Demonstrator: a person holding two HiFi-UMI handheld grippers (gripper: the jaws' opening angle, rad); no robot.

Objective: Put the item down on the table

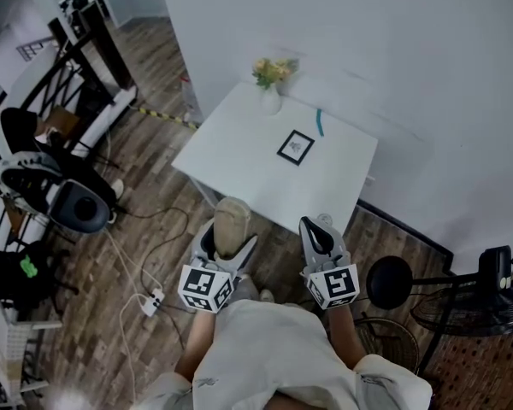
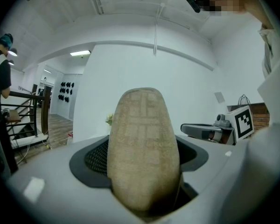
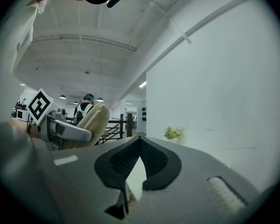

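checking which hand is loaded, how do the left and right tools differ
The left tool is clamped on a beige oval item; the right tool holds nothing. The left tool's jaws are spread by the item; the right tool's meet at the tips. Both point toward the table.

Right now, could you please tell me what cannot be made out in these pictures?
- Beige item: lower end hidden between the left gripper's jaws, left gripper view.
- Framed card on the table: print too small, head view.
- Flowers: tiny, mostly behind the item, left gripper view.
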